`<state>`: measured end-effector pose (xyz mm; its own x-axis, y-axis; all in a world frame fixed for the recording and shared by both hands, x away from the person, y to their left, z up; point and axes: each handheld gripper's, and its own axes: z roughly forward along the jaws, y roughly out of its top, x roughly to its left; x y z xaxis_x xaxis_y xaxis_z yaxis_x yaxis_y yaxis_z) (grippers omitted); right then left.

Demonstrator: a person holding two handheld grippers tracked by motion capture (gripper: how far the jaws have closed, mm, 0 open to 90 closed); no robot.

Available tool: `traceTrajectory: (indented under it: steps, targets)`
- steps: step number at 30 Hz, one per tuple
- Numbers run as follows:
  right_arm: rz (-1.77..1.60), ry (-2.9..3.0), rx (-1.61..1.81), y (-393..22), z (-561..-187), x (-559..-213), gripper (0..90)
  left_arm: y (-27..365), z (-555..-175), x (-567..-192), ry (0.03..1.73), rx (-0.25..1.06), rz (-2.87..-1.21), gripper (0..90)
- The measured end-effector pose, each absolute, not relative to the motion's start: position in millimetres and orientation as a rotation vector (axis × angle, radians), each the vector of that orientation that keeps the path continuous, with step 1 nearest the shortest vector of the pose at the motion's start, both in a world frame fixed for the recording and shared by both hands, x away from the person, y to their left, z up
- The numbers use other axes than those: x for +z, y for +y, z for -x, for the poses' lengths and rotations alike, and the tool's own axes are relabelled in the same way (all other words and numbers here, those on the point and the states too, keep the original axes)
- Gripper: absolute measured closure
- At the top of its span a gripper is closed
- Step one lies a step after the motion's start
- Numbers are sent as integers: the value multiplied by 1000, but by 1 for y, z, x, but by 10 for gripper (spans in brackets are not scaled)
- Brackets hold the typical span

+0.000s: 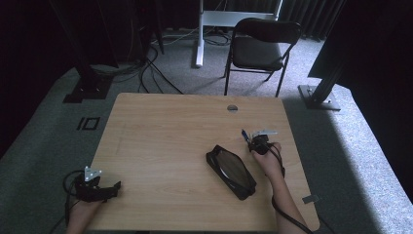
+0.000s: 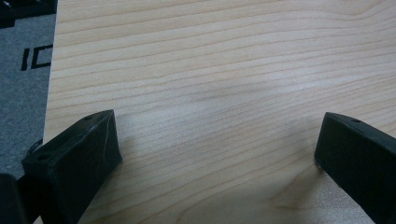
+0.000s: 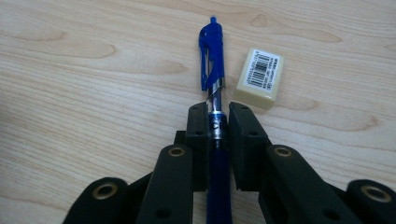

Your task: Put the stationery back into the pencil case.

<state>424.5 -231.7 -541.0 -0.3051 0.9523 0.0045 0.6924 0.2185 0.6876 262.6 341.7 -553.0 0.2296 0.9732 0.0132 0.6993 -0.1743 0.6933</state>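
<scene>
A blue pen (image 3: 212, 65) lies lengthwise between the jaws of my right gripper (image 3: 218, 122), which is shut on its barrel; the clip end sticks out ahead. In the high view that gripper (image 1: 254, 141) sits at the table's right side with the pen's blue tip (image 1: 243, 133) showing. A cream eraser (image 3: 259, 77) with a barcode label lies just right of the pen. A black pencil case (image 1: 230, 170) lies left of my right hand. My left gripper (image 1: 104, 190) rests at the table's near left corner, its jaws (image 2: 217, 158) wide apart over bare wood.
The wooden table (image 1: 170, 131) has a small round grommet (image 1: 232, 108) near its far edge. A black chair (image 1: 260, 46) stands beyond the table, with cables on the grey carpet. A small grey tag (image 1: 310, 199) lies at the table's right near edge.
</scene>
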Motion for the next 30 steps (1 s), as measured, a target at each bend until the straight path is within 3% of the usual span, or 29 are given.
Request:
traceTrajectory:
  steps: [18, 30]
  targets:
    - [-1569, 2083, 867, -231, -422, -537, 793, 342, -263, -553, 1531, 632, -1944, 2]
    - [-1575, 2040, 965, -240, -411, -514, 792, 342, -263, -553, 1532, 632, -1944, 2]
